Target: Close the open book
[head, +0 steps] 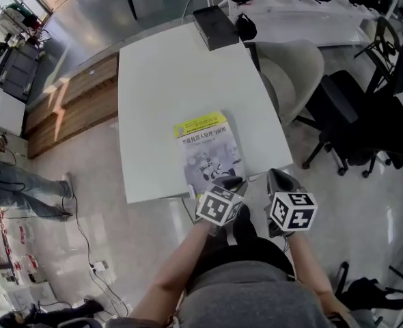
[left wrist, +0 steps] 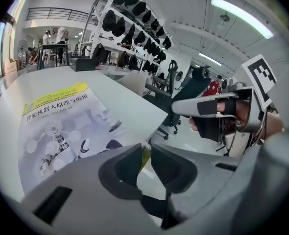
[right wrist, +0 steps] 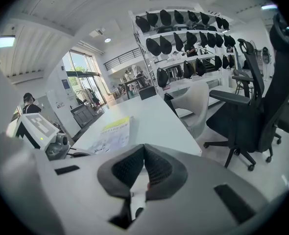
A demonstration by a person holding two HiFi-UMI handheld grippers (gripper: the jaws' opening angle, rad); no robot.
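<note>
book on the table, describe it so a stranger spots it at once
Start at the big white table. The book lies closed by the edge nearest the person. Unlike the black box at the far edge, its cover has a yellow band.

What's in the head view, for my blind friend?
A closed paperback book with a yellow-topped white cover lies on a white rectangular table. The left hand-held gripper is at its near corner, the right hand-held gripper alongside.

A black box [head: 215, 27] rests on the white table [head: 167, 80].
</note>
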